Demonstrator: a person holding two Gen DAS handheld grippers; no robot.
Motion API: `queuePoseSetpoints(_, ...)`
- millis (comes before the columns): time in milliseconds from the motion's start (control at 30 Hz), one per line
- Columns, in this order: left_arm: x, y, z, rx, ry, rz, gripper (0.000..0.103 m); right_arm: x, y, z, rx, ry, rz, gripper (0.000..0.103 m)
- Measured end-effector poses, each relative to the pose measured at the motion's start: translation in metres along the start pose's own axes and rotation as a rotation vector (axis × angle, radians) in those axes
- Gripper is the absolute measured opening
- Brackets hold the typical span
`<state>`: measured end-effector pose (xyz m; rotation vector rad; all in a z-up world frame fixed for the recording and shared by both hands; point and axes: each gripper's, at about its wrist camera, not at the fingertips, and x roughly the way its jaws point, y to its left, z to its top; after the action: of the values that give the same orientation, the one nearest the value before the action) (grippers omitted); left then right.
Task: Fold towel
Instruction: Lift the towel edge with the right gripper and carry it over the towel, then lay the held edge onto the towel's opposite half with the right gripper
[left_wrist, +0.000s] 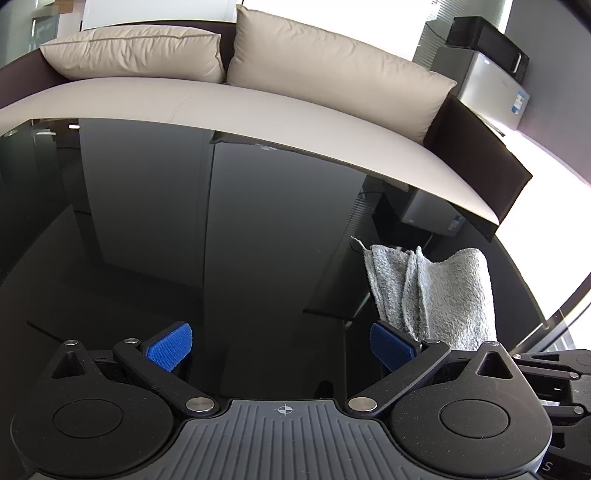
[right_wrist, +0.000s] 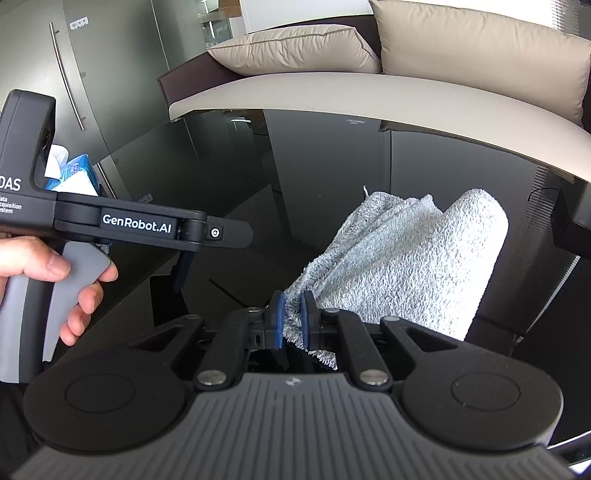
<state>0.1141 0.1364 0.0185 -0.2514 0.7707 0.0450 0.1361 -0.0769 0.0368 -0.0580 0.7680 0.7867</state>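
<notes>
- The towel (right_wrist: 402, 258) is grey-white terry cloth with a looped, rough surface. It lies bunched on the black glass tabletop (right_wrist: 325, 166), with several loose folds on its left part and one thick rolled fold on its right part.
- The towel lies between the right gripper and the beige sofa (right_wrist: 369, 88); its far end points to the sofa seat, but it is not touching the sofa.
- The right gripper (right_wrist: 291, 319) has its jaws almost closed, and the near corner of the towel is pinched between the two blue pads (right_wrist: 277, 321).
- The left gripper (left_wrist: 280, 349) has its jaws wide apart, and there is nothing between the blue pads (left_wrist: 170, 346). It hangs above the bare glass, to the left of the towel, and is not touching the towel. In the left wrist view the towel (left_wrist: 439, 295) shows just behind the right-side pad.
- A hand (right_wrist: 55, 273) holds the grey handle of the left gripper, left of the towel.
- Far left of the towel, behind the left gripper, there is a blue and white package (right_wrist: 75, 177); what it holds I cannot tell.
- Two beige cushions (left_wrist: 317, 62) lean on the back of the sofa.
</notes>
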Motion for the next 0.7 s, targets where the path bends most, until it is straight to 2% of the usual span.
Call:
queuePoseSetpoints(167, 0.000, 0.001, 0.003, -0.008, -0.004, 0.001, 0.102, -0.010, 0.003, 0.000, -0.012, 0.002, 0.047, 0.018)
queuePoseSetpoints(300, -0.001, 0.002, 0.003, -0.014, -0.007, 0.003, 0.102, -0.018, 0.002, 0.001, -0.002, -0.032, 0.039, 0.019)
queuePoseSetpoints(400, -0.001, 0.002, 0.002, -0.015, -0.007, 0.005, 0.102, -0.019, -0.002, 0.005, 0.020, -0.061, -0.012, 0.019)
queuePoseSetpoints(533, -0.002, 0.002, 0.002, -0.014, -0.008, 0.001, 0.102, -0.014, -0.013, 0.017, 0.057, -0.109, -0.123, 0.020)
queuePoseSetpoints(700, -0.002, 0.006, 0.003, -0.030, -0.007, -0.003, 0.102, 0.001, -0.030, 0.031, 0.111, -0.118, -0.204, 0.031)
